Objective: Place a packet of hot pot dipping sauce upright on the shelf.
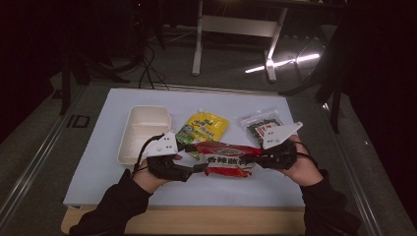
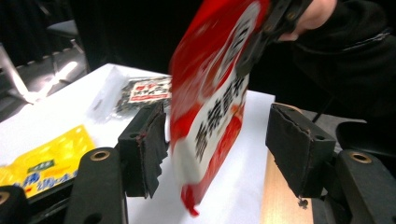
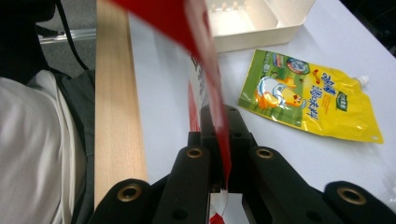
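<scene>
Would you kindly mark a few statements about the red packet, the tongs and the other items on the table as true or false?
1. The right tongs are shut on the red packet. True.
2. The left tongs clamp the red packet. False: the packet hangs between their open jaws, clear of the pads.
3. The yellow pouch lies inside the cream box. False: it lies on the table beside it.
4. A clear bag of dark contents lies on the table. True.
</scene>
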Available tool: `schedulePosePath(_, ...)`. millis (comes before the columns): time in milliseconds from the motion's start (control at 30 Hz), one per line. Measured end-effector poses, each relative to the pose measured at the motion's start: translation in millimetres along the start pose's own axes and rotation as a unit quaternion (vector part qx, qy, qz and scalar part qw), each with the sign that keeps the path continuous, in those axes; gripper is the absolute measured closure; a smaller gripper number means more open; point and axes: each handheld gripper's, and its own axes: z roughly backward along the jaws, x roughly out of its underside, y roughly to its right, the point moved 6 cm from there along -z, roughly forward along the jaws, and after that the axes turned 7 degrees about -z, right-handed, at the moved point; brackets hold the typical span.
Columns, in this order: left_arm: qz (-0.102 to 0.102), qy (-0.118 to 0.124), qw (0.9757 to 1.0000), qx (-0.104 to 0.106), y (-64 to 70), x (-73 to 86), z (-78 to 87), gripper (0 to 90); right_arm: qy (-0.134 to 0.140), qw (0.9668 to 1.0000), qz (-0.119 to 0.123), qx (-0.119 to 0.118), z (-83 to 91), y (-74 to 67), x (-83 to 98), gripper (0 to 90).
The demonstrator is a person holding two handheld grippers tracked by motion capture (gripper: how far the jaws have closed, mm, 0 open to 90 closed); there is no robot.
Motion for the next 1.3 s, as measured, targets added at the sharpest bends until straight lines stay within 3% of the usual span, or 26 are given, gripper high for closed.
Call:
schedulePosePath(133, 0.013, -0.003, 0.9999, -0.004, 2.5, 5.3, 1.7, 30.1, 0.013, 0.9999, -0.001, 0.01, 11.1, 5.5, -8.7, 90.0)
schedulePosePath(167, 0.02, -0.003, 0.9998, -0.001, 3.0, 6.3, 2.0, 30.1, 0.013, 0.9999, -0.001, 0.01, 11.1, 5.5, -8.7, 90.0)
schedulePosePath(233, 0.028, -0.002, 0.9996, 0.007, 4.1, 10.4, 3.3, 20.5, 0.021, 0.9997, -0.004, 0.013, 13.8, 9.2, -13.4, 90.0)
schedulePosePath(367, 0.044, -0.003, 0.999, 0.011, 6.3, 17.1, 4.3, 14.7, 0.024, 0.9995, -0.009, 0.018, 14.9, 15.0, -19.7, 90.0)
schedulePosePath(433, 0.043, -0.007, 0.999, -0.004, 9.0, 24.1, 3.9, 11.3, 0.025, 0.9995, -0.008, 0.017, 13.7, 17.7, -23.1, 90.0)
schedulePosePath(567, 0.041, -0.014, 0.9991, -0.005, 14.4, 33.3, 2.9, 5.0, 0.026, 0.9994, -0.01, 0.02, 10.9, 23.9, -30.3, 90.0)
schedulePosePath(833, 0.043, -0.012, 0.9989, -0.011, 21.5, 42.8, 5.1, 4.7, 0.029, 0.9992, -0.012, 0.023, 4.9, 31.6, -46.5, 90.0)
schedulePosePath(1033, 0.044, -0.027, 0.9985, -0.018, 30.4, 60.2, 10.9, 4.7, 0.029, 0.9993, -0.011, 0.022, -5.3, 41.2, -64.3, 90.0)
schedulePosePath(1300, 0.048, -0.026, 0.9982, -0.027, 35.1, 77.6, 13.7, 4.8, 0.036, 0.9989, -0.014, 0.026, -18.0, 50.0, -80.6, 90.0)
